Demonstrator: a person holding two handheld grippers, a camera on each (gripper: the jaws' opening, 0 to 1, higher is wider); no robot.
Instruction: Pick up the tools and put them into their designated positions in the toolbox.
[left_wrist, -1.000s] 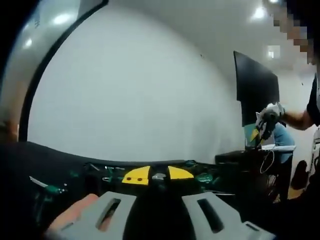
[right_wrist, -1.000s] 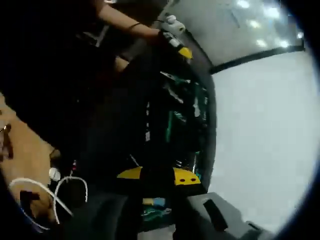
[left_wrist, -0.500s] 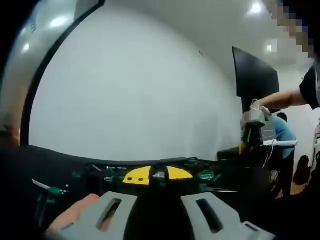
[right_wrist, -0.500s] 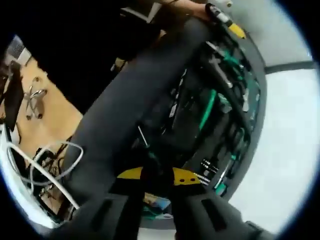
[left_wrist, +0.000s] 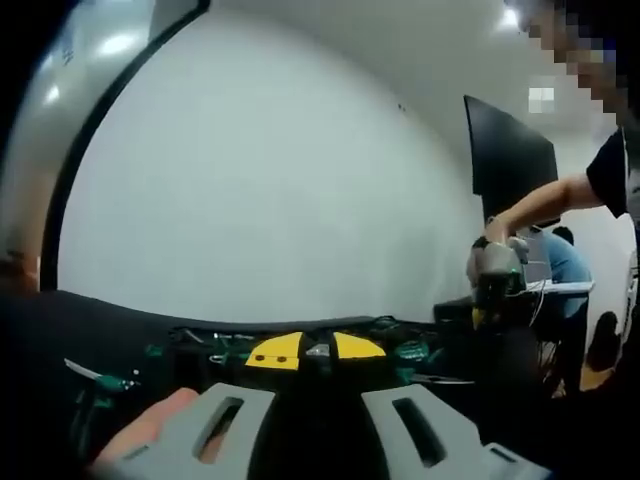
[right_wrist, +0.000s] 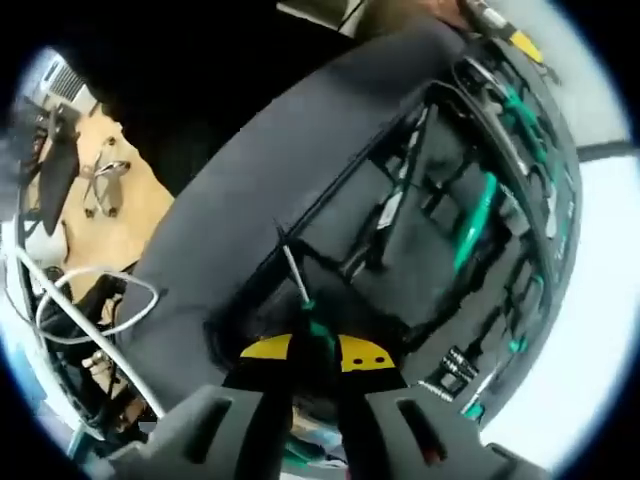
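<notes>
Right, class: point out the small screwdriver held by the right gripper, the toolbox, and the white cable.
screwdriver (right_wrist: 296, 277), right gripper view, metal shaft
toolbox (right_wrist: 400, 215), right gripper view, dark foam insert
white cable (right_wrist: 85, 300), right gripper view, looped section

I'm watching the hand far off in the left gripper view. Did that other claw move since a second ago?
Yes. The right claw has dropped lower against the black screen on the wall, which stayed put, and drifted a little left toward the toolbox.

Right gripper (left_wrist: 492, 272) lower, nearer toolbox (right_wrist: 420, 250).
</notes>
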